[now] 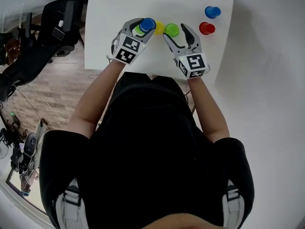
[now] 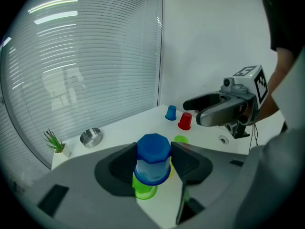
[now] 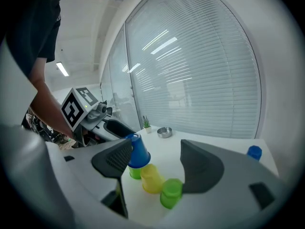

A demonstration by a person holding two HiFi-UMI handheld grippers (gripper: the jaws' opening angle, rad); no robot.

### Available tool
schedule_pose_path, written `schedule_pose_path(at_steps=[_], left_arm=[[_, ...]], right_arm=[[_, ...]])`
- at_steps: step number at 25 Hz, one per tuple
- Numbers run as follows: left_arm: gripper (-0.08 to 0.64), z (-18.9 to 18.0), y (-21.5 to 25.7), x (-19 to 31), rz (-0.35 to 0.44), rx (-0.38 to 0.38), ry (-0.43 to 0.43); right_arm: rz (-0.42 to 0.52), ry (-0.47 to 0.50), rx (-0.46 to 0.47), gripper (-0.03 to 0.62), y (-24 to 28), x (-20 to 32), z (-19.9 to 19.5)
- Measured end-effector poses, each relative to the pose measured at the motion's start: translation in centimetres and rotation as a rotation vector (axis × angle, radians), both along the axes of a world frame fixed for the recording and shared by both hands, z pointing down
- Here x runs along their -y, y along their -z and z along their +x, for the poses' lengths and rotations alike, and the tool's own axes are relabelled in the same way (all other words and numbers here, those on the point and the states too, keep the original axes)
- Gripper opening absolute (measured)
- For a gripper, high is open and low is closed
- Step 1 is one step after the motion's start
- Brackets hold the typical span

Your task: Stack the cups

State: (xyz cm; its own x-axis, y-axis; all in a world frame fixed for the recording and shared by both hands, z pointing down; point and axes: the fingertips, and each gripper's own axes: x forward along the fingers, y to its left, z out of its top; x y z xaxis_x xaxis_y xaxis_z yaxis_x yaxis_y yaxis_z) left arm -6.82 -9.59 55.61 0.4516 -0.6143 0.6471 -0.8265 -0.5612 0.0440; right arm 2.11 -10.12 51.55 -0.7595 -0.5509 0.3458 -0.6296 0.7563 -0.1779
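The blue cup (image 2: 152, 152) is upside down between the jaws of the left gripper (image 1: 143, 28), which are closed on its sides. It hangs just above a green cup (image 2: 143, 191) on the table (image 1: 119, 4). This looks like the placing step. The next move would be to line the rims up, lower the cup straight down, and let go.

A yellow cup (image 3: 151, 178) and a second green cup (image 3: 171, 193) sit just ahead of the right gripper (image 1: 178, 38), whose jaws are spread wide and hold nothing. A red cup (image 1: 207, 28) and another blue one (image 1: 212, 12) stand well off to its right.
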Motion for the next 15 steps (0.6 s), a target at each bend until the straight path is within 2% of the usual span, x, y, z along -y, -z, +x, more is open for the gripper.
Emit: schedule_pose_path(at_steps=[10, 15], left_arm=[[0.235, 0.2, -1.4, -0.3, -0.022, -0.006, -0.002], [0.236, 0.4, -1.2, -0.2, -0.002, -0.016, -0.002]], right_arm=[[-0.011, -0.01, -0.011, 0.316, -0.6, 0.3, 0.4], [-0.023, -0.008, -0.021, 0.316, -1.2, 0.3, 0.7]])
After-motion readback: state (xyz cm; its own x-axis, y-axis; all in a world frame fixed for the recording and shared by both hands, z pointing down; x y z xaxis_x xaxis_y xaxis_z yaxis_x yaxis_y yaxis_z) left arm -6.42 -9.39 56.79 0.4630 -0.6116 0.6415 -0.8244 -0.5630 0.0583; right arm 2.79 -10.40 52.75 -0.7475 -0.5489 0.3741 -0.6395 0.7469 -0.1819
